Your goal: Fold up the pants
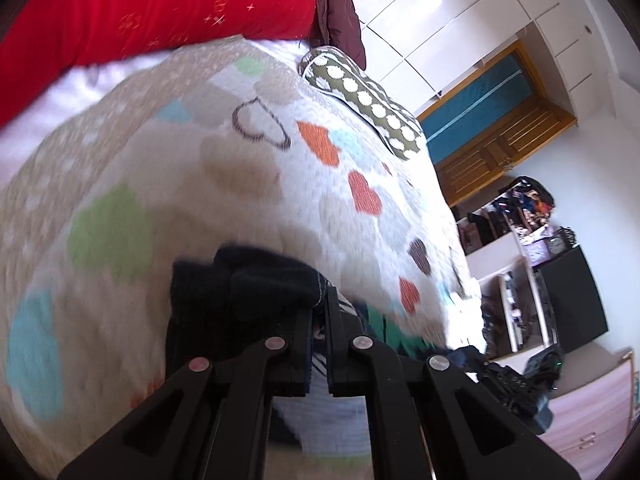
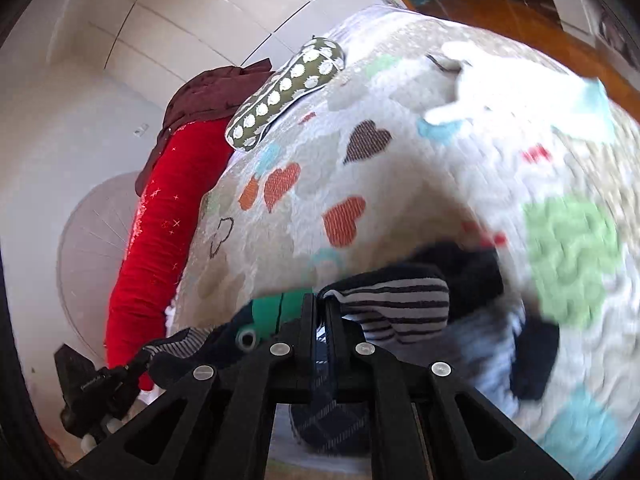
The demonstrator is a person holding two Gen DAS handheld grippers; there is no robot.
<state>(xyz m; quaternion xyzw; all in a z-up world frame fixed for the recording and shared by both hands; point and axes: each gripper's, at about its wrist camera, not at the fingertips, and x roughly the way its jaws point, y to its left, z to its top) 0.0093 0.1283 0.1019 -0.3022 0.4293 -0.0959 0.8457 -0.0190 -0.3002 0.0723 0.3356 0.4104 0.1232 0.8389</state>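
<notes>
— Over the heart-patterned blanket, where are the pants?
— Bunched dark and striped, pinched in both tools. Left gripper is nearly closed on the cloth; right gripper likewise.
— And around them?
— A dotted pillow and a red bolster lie beyond.

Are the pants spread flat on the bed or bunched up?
Bunched: the pants hang crumpled between both closed grippers, left gripper and right gripper, over the bedspread.
</notes>
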